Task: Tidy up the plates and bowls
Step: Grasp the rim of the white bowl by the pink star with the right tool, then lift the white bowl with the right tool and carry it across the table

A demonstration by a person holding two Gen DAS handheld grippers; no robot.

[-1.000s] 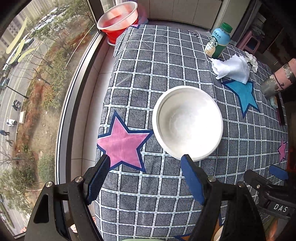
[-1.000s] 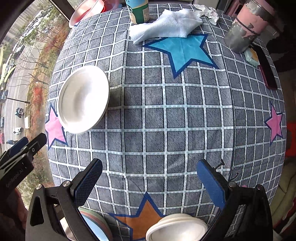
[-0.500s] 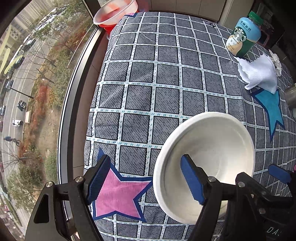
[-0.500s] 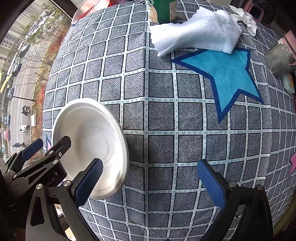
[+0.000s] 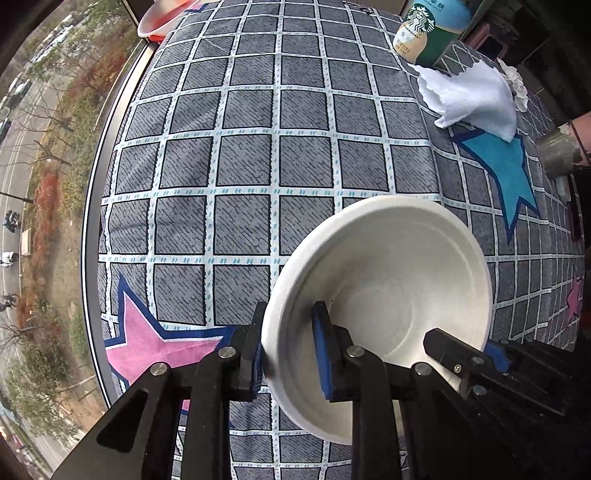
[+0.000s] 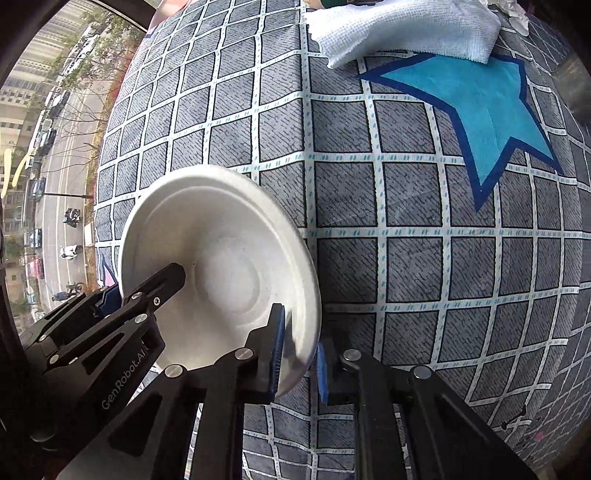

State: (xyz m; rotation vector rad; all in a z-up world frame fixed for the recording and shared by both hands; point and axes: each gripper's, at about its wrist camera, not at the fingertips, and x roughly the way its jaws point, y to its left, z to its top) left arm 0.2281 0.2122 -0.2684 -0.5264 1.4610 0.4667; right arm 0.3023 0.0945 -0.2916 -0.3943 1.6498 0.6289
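A white bowl (image 5: pixel 391 273) sits on the checked tablecloth, also seen in the right wrist view (image 6: pixel 221 258). My left gripper (image 5: pixel 288 350) is shut on its left rim, one finger outside, one inside. My right gripper (image 6: pixel 299 354) is shut on the bowl's opposite rim, one finger inside, one outside. Each gripper also shows in the other's view: the right one (image 5: pixel 480 358) at the bowl's lower right, the left one (image 6: pixel 122 291) at its lower left.
A white cloth (image 5: pixel 476 96) and a Starbucks bottle (image 5: pixel 424 29) lie at the far right. A red basin (image 5: pixel 162 14) stands beyond the table's far left corner. A grey cup (image 5: pixel 557 151) is at the right edge. The window is to the left.
Both grippers moved forward to the bowl and closed on opposite sides of its rim; half a second ago both were open.
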